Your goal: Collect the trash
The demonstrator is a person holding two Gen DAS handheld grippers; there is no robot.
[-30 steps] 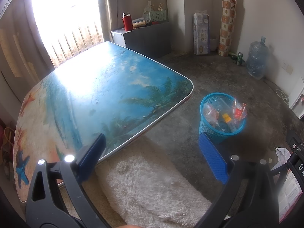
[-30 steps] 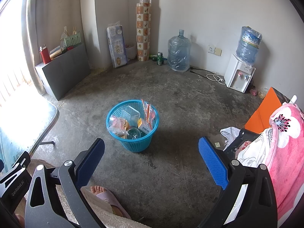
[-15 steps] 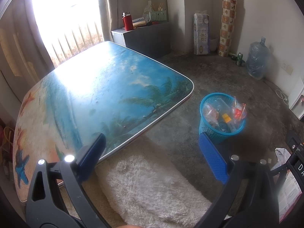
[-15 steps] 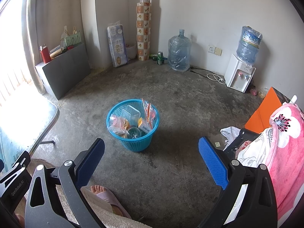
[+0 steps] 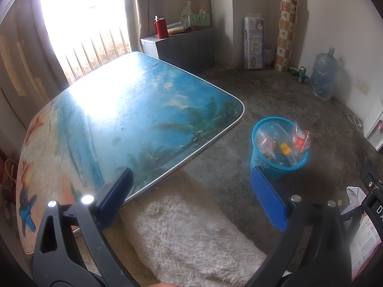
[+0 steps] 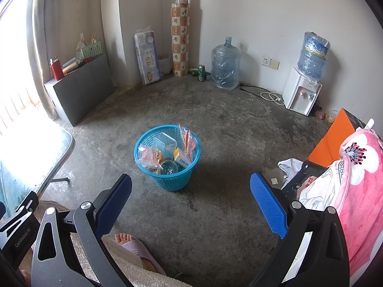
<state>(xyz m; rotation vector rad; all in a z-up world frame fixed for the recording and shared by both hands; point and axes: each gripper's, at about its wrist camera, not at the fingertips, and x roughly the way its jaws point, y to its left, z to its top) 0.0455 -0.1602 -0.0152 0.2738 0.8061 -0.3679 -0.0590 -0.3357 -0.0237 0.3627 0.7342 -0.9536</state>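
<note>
The left gripper (image 5: 190, 191) is being held over the near edge of the table (image 5: 134, 110), with its jaws wide apart and nothing held between them. The right gripper (image 6: 191, 198) is being held above the floor (image 6: 227, 129), and its jaws are also wide apart with nothing in them. The blue basket (image 6: 167, 179) is sitting on the floor, just off the table's right corner. The trash (image 6: 165, 153), bags and clear boxes, is being kept inside it.
</note>
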